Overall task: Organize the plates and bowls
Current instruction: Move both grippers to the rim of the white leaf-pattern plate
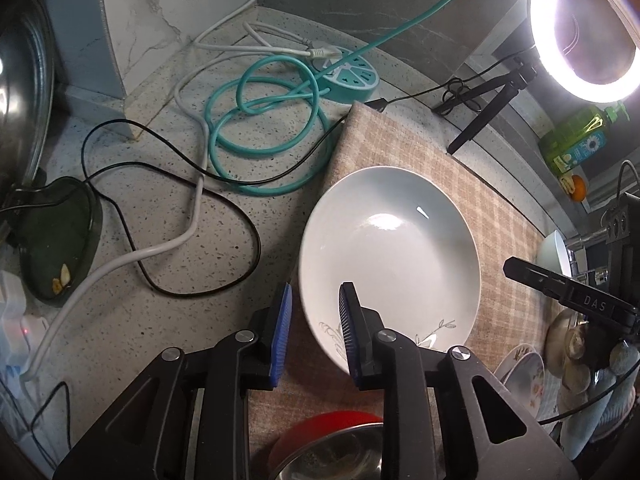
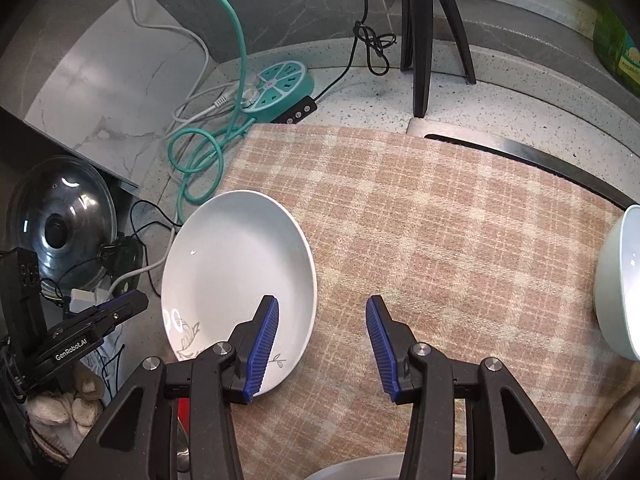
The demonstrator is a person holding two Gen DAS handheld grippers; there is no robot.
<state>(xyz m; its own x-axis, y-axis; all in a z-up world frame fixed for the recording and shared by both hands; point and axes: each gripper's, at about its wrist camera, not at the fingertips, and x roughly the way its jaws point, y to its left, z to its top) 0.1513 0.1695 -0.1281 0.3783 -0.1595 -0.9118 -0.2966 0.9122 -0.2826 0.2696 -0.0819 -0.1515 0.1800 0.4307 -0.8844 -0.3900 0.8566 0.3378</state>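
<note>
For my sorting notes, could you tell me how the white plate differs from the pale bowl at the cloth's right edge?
The white plate is shallow and carries a leaf drawing; the pale bowl is deep, with no pattern visible. The plate overhangs the checked cloth's left edge; the bowl is cropped at the right. Both look glossy.

The left gripper (image 1: 314,330) points down at a white plate (image 1: 390,256) lying on a checked cloth (image 1: 460,168). Its jaws stand a little apart, astride the plate's near rim, with no pad pressing on it. Below the jaws sits a red bowl (image 1: 320,426). Beyond them coils a teal cable (image 1: 272,128) beside a round power strip (image 1: 348,76); a ring light (image 1: 588,32) glows far right.
</note>
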